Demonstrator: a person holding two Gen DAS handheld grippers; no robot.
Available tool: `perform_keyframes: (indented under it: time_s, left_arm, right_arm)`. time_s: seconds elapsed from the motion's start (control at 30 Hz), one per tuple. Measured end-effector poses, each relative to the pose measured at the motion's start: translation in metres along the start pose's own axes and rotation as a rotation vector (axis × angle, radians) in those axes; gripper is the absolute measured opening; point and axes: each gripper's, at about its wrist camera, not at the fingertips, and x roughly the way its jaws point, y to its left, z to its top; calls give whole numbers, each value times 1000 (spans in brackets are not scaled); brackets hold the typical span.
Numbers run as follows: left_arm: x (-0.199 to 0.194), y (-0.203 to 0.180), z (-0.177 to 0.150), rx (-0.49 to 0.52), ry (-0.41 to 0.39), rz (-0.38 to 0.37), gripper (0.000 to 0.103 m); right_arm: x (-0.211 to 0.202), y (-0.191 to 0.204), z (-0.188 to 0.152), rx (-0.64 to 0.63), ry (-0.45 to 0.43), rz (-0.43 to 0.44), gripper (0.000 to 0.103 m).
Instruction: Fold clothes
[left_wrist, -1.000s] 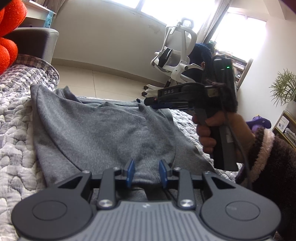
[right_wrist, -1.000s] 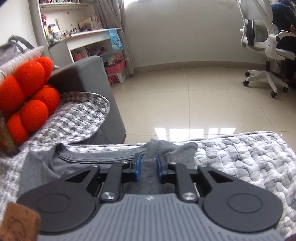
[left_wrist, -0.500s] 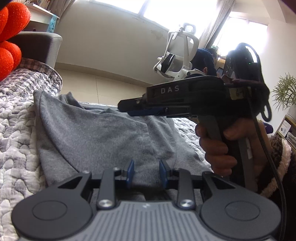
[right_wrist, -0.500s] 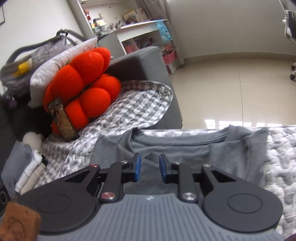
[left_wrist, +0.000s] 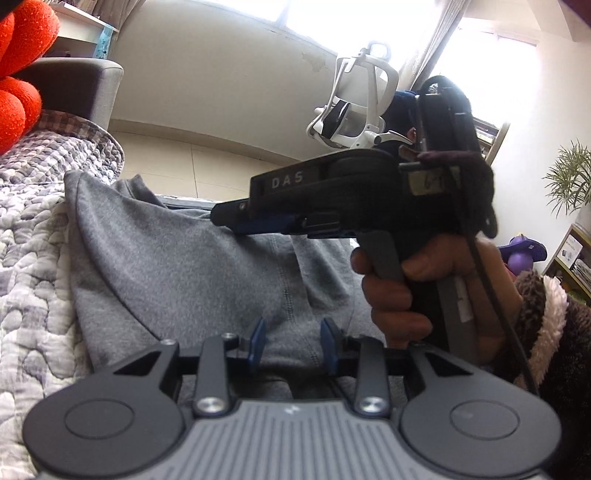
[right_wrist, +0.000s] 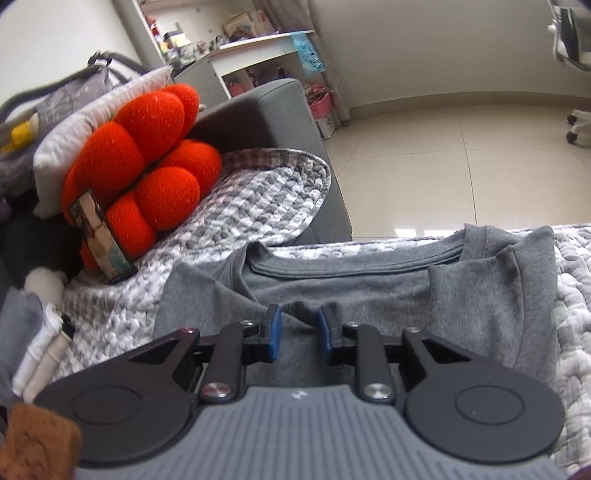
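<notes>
One grey cotton T-shirt lies spread on the grey-and-white quilted cover, its ribbed collar toward the far edge by the floor; everything else is placed from it. To its left, in the right wrist view, sit one stack of folded pale cloths, one orange-red knobbly plush cushion leaning on a white pillow, and one small patterned box propped against that cushion — beyond them rises the arm of one grey sofa. Over the shirt's middle hovers the right gripper, its two blue-padded fingers slightly apart with grey cloth showing in the gap; I cannot tell whether the pads press on any fabric. In the left wrist view the left gripper sits at the shirt's near hem, its two blue pads drawing apart, cloth visible between them but not squeezed. Above the shirt's right half the other black tool is gripped by one hand in a fleece-cuffed sleeve. Beyond the shirt's far right stand one white office chair and one green potted plant.
</notes>
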Motion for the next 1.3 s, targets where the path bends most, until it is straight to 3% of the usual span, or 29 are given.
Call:
perform_keyframes:
  time_s: [0.57,0.8,1.0,1.3]
  left_arm:
    - [-43,-16,23,-18,-36,31,41]
    - [-60,-25,16,-98,98,69,46]
    - [-88,-34,-4,-75,179,115,54]
    - [-140,-44,-50,-145,235,71,54]
  right_arm:
    - [-112,-15,-31,154,-17,0,40]
    - [-161,-10,-63,181,36,-23,44]
    - [-202,-9,-90,212,52,-22,47]
    - [-244,-21,-138,323,157,7,47]
